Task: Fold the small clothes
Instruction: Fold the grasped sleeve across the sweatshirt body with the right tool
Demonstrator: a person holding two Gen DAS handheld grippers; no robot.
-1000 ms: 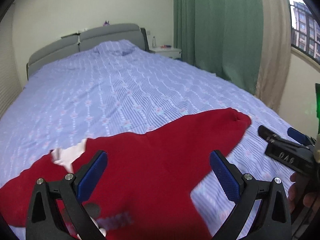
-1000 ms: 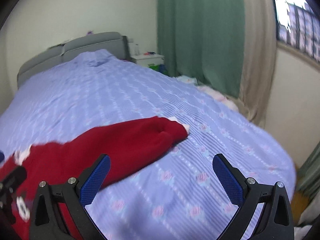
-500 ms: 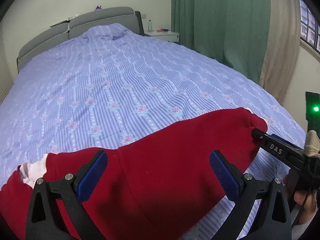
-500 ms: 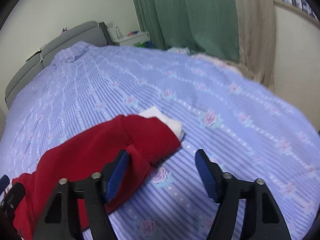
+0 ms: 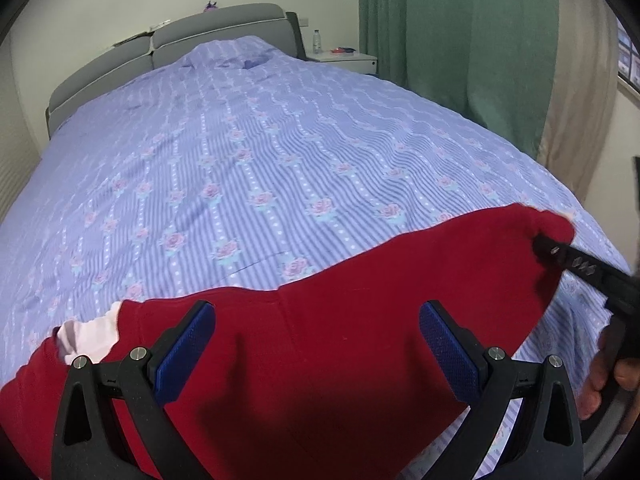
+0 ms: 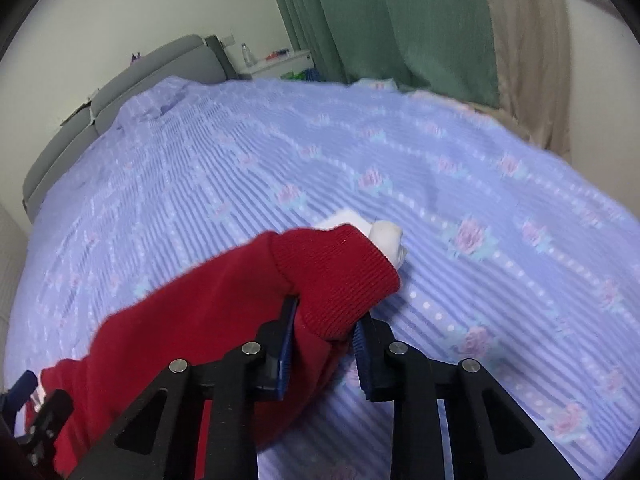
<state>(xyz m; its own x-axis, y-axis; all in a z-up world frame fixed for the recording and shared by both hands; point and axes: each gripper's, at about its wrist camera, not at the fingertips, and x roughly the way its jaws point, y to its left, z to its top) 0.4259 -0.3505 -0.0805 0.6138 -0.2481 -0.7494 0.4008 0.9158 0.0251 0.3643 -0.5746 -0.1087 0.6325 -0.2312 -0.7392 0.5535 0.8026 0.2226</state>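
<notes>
A small red sweater (image 5: 340, 340) with a pale pink collar (image 5: 86, 338) lies on the bed. My left gripper (image 5: 316, 346) is open, hovering just above the sweater's body, holding nothing. My right gripper (image 6: 324, 344) is shut on the ribbed red sleeve cuff (image 6: 336, 276), with a white inner cuff (image 6: 384, 236) sticking out beyond it. In the left wrist view the right gripper (image 5: 552, 250) shows pinching the sleeve end at the right.
The bed has a purple striped floral sheet (image 5: 260, 152) and a grey headboard (image 5: 160, 56). A white nightstand (image 5: 348, 58) with a bottle stands at the back. Green and beige curtains (image 5: 460, 48) hang on the right.
My right gripper has come down onto the sleeve end and closed on the cuff. My left gripper has lowered closer over the sweater's body and stays open.
</notes>
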